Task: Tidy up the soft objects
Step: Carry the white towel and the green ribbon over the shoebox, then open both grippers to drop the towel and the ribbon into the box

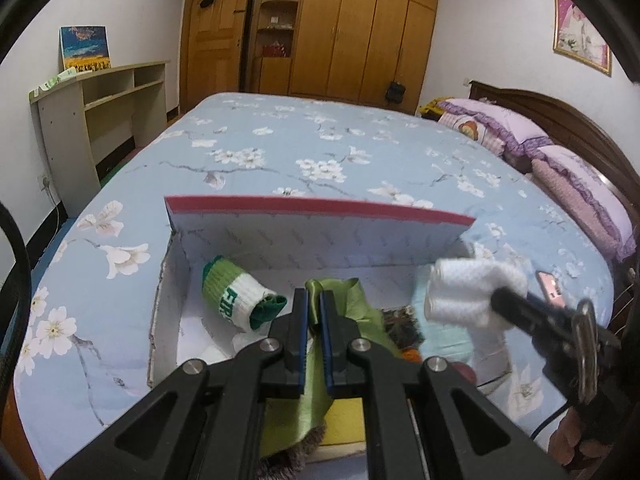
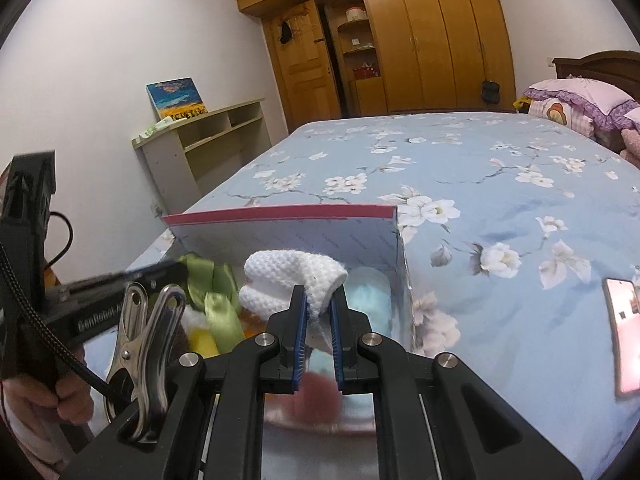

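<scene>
An open white cardboard box [image 1: 256,236] with a red-edged lid stands on the bed; it also shows in the right wrist view [image 2: 320,236]. My left gripper [image 1: 314,300] is shut on a green satin ribbon [image 1: 352,300] above the box. My right gripper [image 2: 320,300] is shut on a white knitted sock [image 2: 296,276] and holds it over the box's right side; the sock also shows in the left wrist view [image 1: 472,292]. A rolled green-and-white sock [image 1: 236,296] lies in the box's back left. A pale blue soft item [image 2: 370,296] lies in the box under the white sock.
The bed has a blue floral cover [image 1: 320,148]. A phone [image 2: 624,340] lies on it right of the box. Purple pillows [image 1: 520,136] sit at the headboard. A beige shelf unit [image 1: 100,120] stands left of the bed, wooden wardrobes [image 1: 360,32] behind.
</scene>
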`<action>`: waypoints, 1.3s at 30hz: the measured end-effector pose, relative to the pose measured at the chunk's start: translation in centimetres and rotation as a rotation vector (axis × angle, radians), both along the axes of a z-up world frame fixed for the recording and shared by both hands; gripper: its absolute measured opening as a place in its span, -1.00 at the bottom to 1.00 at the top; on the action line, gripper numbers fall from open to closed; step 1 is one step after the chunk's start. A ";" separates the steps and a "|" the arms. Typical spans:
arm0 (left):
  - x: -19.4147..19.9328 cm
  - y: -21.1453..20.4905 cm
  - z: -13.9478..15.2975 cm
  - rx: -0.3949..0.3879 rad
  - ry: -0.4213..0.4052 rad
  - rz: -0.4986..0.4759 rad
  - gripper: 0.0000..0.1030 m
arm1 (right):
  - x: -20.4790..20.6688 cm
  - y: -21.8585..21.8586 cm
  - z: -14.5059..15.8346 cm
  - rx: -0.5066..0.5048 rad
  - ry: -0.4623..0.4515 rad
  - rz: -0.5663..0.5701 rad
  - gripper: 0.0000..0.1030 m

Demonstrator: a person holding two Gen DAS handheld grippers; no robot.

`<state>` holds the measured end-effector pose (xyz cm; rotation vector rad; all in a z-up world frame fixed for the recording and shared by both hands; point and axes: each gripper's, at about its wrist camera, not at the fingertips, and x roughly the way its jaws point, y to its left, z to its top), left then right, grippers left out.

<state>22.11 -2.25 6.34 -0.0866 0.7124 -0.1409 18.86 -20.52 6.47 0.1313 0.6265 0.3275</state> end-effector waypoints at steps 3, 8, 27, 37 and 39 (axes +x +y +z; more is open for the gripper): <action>0.7 0.0 -1.0 0.007 0.021 0.005 -0.88 | 1.1 0.3 -0.7 -0.002 0.012 -0.003 -0.76; 1.5 -0.2 -2.6 0.019 0.058 0.007 -0.88 | 2.3 0.4 -2.0 -0.023 0.037 -0.014 -0.76; 0.3 -1.7 -0.8 0.108 -0.007 0.014 -0.05 | 2.5 -0.7 -2.1 0.014 0.048 -0.048 -0.14; -2.4 -1.0 1.4 0.107 -0.034 0.055 0.20 | -0.4 -0.5 0.5 -0.014 -0.006 -0.056 -0.07; -3.1 -0.7 1.7 0.108 -0.030 0.065 0.23 | -0.9 -0.5 0.8 -0.011 -0.010 -0.056 -0.06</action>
